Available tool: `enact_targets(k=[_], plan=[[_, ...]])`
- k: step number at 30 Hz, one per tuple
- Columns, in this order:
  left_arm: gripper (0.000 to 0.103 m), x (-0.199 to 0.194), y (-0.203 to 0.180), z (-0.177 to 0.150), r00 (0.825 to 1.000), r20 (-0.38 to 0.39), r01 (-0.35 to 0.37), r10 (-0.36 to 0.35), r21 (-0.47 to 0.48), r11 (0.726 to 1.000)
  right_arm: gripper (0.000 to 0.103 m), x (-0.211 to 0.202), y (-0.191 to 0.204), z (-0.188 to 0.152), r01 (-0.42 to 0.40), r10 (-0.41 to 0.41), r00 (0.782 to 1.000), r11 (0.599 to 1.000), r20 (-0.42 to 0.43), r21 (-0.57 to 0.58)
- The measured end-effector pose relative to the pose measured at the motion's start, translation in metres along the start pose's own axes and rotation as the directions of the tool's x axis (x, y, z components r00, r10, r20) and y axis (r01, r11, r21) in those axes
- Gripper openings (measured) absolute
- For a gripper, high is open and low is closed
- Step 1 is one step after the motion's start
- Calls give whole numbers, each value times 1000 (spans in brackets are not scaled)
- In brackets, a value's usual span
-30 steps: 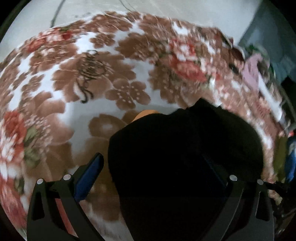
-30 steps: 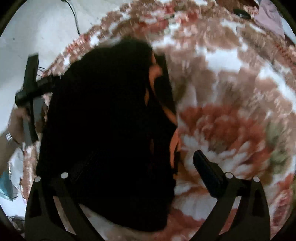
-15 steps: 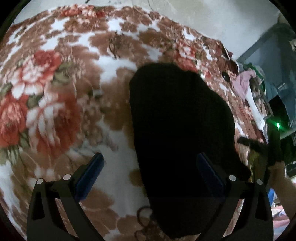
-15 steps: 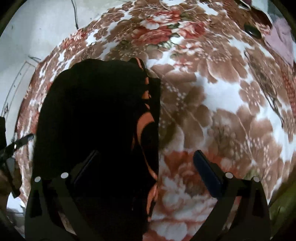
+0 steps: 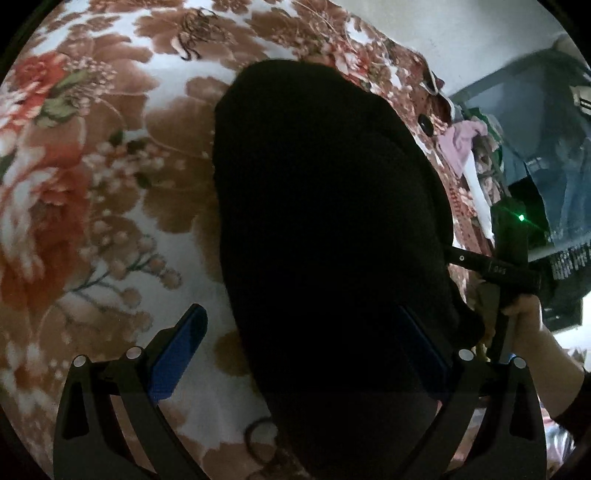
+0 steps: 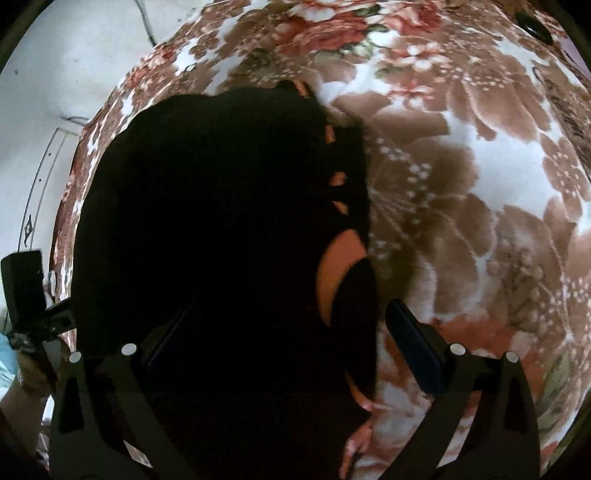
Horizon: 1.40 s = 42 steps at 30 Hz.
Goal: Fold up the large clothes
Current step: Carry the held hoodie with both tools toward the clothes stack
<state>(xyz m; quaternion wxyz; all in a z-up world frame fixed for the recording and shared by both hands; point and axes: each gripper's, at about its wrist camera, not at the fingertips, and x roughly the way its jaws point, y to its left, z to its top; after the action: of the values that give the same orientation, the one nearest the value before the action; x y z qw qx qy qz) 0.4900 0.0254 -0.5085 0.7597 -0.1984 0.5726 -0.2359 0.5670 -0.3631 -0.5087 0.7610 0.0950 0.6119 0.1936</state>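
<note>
One floral blanket [image 5: 92,192] fills both views. Centre frame, a black garment [image 5: 325,229] with orange patches [image 6: 338,266] lies on it. Left gripper [image 5: 299,350] and right gripper [image 6: 288,343] are both spread wide over its near edge. No writing is legible.

A soft blanket [image 5: 110,206] with big brown and red flowers on white covers everything. Behind it stands a plain pale wall [image 5: 461,33]. A pink cloth [image 5: 458,142] and blue clothes [image 5: 565,177] hang at the side. The light is dim.
</note>
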Motion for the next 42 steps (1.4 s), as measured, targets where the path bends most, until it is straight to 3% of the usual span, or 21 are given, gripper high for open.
enact_targets(k=[2, 5, 10, 12, 14, 15, 19, 22, 26, 27, 29, 31, 34, 35, 36, 37, 38, 42], plan=[[99, 12, 11, -1, 998, -10, 59, -59, -20, 998, 98, 8, 4, -1, -25, 25, 999, 1000, -24, -13], [100, 26, 28, -4, 986, -22, 161, -165, -129, 978, 99, 21, 2, 1, -70, 70, 996, 998, -62, -4], [99, 30, 25, -9, 981, -12, 191, -195, -146, 971, 99, 32, -14, 4, -164, 167, 982, 986, -90, 44], [98, 35, 5, -12, 957, -80, 268, -277, -113, 957, 99, 31, -18, 6, -186, 190, 976, 981, -103, 48], [99, 38, -16, -12, 979, -102, 177, -176, 3, 984, 98, 29, -23, 7, -205, 210, 971, 977, -113, 57], [99, 41, -15, -11, 980, -106, 169, -169, -4, 986, 98, 27, -26, 7, -206, 212, 971, 976, -106, 69], [99, 56, 9, -12, 966, -77, 241, -247, -77, 967, 99, 22, -30, 0, -196, 201, 978, 976, -57, 92], [99, 58, 5, -15, 971, -49, 233, -236, -64, 970, 99, 25, -25, 0, -175, 181, 981, 980, -62, 94], [93, 53, -5, -13, 965, -77, 242, -249, -95, 966, 96, 17, -2, -2, -253, 254, 960, 967, -119, 25], [93, 49, -14, -12, 966, -84, 238, -243, -62, 969, 95, 13, 0, -3, -276, 276, 953, 961, -125, 19], [93, 48, -23, -13, 970, -98, 222, -222, -12, 975, 95, 11, -3, -3, -303, 307, 945, 952, -114, 50], [99, 61, -13, -15, 973, -103, 204, -207, -36, 978, 97, 23, -9, -3, -297, 305, 945, 951, -118, 82], [99, 72, 2, -17, 960, -84, 260, -268, -96, 961, 99, 33, -22, -2, -349, 364, 926, 926, -102, 141], [99, 72, -1, -16, 962, -97, 247, -256, -95, 964, 96, 32, -23, -1, -353, 371, 922, 923, -109, 152], [95, 70, -4, -15, 964, -107, 234, -243, -92, 968, 79, 29, -24, -1, -344, 362, 924, 928, -124, 145], [85, 64, -12, -12, 966, -109, 228, -236, -84, 970, 71, 23, -25, -1, -341, 359, 923, 930, -139, 138], [82, 59, -17, -11, 966, -109, 228, -235, -73, 971, 58, 17, -28, -3, -352, 370, 918, 926, -143, 140], [77, 59, -18, -13, 966, -105, 232, -235, -42, 972, 51, 20, -46, -13, -391, 412, 901, 907, -137, 159]])
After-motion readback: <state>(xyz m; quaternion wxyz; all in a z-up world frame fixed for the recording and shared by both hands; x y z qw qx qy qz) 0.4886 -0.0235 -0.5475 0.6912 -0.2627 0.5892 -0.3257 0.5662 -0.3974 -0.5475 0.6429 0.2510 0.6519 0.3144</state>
